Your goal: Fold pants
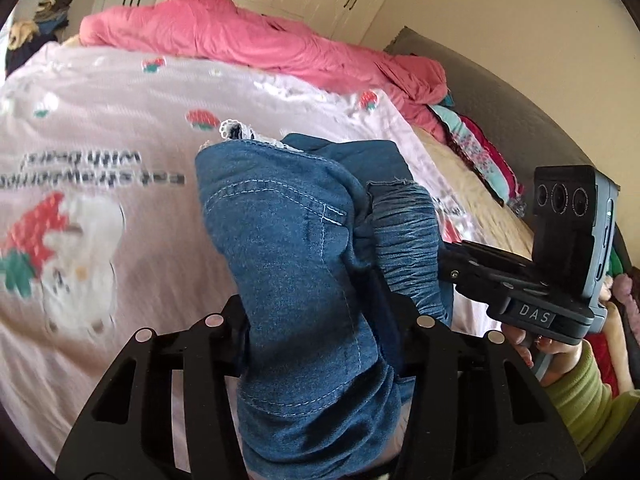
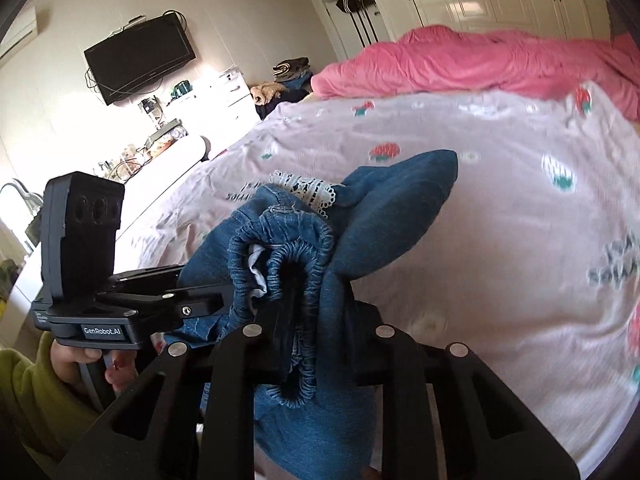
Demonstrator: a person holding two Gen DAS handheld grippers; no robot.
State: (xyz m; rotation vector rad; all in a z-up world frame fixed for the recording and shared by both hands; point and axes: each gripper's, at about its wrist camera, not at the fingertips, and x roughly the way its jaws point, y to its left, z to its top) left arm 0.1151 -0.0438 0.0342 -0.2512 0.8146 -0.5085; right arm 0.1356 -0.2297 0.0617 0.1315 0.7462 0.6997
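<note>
Denim pants (image 1: 296, 264) bunched in both tongs above the pink bedspread (image 1: 120, 128).

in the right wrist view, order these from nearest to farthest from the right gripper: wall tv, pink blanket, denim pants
1. denim pants, clamped in the right gripper, centre.
2. pink blanket, bunched at the bed's far side, upper right.
3. wall tv, on the far wall, upper left.

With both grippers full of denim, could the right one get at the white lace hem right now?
Probably not. The right gripper is shut on the blue denim pants' gathered elastic waistband, and the white lace hem lies beyond that bunch; it would have to let go first.
</note>
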